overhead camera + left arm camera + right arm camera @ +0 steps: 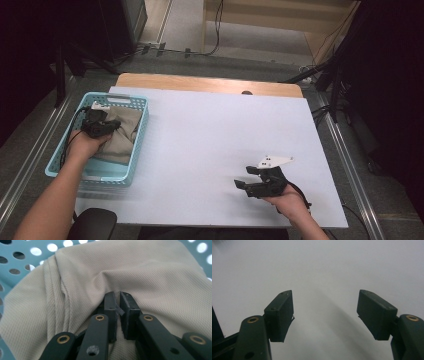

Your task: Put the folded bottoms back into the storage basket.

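The left gripper (98, 121) is reaching down into the light blue basket (140, 131) at the left edge of the tabletop (215, 135), where a beige cloth (125, 131) is lying bunched up. In the left gripper view its two black jaws are standing nearly pressed together, with only a thin slit between the pads, and the beige cloth (140, 277) is lying directly under and ahead of the tips. A ridge of the fabric is rising right at the tips, with folds running off to the left of the jaws. The pads are touching the fabric, and a small pinch of it appears to be caught between them, though how much is hard to tell. The basket's (22, 257) perforated wall is showing beyond the cloth, above and to the left of the jaws.

The right gripper (248, 181) is resting in the person's right hand (290, 202) low over the white tabletop, well apart from the basket and the cloth. Its jaws are standing spread wide, with nothing between them; in the right gripper view the bare tabletop (324, 272) is lying ahead of and beneath the two pads (280, 315).
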`<state>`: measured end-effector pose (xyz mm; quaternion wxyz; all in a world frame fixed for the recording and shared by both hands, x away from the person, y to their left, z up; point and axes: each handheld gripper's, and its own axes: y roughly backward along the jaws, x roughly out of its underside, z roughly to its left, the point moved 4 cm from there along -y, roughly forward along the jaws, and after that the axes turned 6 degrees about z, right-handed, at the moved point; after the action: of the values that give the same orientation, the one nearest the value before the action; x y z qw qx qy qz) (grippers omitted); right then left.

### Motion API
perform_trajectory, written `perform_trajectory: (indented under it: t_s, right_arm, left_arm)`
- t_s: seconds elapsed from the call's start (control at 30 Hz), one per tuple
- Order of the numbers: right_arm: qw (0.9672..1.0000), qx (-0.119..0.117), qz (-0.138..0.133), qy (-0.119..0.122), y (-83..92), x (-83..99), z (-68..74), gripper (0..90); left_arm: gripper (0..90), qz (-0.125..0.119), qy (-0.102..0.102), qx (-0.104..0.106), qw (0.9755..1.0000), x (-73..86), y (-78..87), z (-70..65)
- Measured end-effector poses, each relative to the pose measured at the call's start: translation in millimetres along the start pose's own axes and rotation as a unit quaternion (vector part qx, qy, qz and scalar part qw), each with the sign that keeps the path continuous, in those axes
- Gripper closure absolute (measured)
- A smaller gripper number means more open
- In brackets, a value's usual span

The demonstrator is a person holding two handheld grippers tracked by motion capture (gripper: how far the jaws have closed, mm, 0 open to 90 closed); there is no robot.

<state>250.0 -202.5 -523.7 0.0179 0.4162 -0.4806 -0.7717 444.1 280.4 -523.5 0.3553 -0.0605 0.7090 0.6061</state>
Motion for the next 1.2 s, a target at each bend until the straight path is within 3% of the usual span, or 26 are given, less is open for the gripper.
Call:
perform_trajectory:
  t_s: [0.07,0.2,0.3,0.63,0.7,0.8,0.87,1.1,1.2]
  right_arm:
    - [1.0000,0.000,0.000,0.000,0.0,0.1,0.1,28.1]
    - [1.0000,-0.001,0.001,0.001,-0.4,0.2,0.8,28.1]
    - [1.0000,-0.002,0.000,0.001,-0.3,0.1,1.1,28.1]
    - [0.9999,0.003,0.003,0.011,-2.1,-0.2,3.4,28.1]
    - [0.9999,0.003,0.004,0.012,-2.1,-0.1,2.7,28.1]
    - [0.9999,0.003,0.003,0.011,-1.0,0.2,2.8,28.0]
    - [1.0000,0.000,0.001,0.009,-0.5,-0.1,3.1,28.0]
    - [0.9999,-0.001,0.001,0.010,-1.7,-0.4,3.5,27.9]
    - [1.0000,-0.001,0.001,0.010,-1.1,-0.3,3.4,27.9]
  left_arm:
    - [84.2,0.005,0.003,0.010,0.9999,1.9,1.9,-1.0]
    - [84.4,0.028,0.024,0.053,0.9979,5.6,6.5,-4.4]
    - [84.0,0.038,0.020,0.068,0.9968,9.7,10.5,-8.0]
    - [77.4,0.002,-0.015,0.039,0.9991,7.1,4.4,-10.0]
    - [75.9,0.002,-0.007,0.043,0.9990,6.5,5.0,-10.3]
    - [56.4,0.005,0.018,0.086,0.9961,6.4,10.9,-9.9]
    - [46.3,0.016,0.032,0.100,0.9943,6.8,15.0,-11.3]
    - [39.6,0.037,0.024,0.109,0.9930,7.1,28.3,-19.5]
    - [34.3,0.048,0.040,0.135,0.9889,5.1,33.5,-23.5]
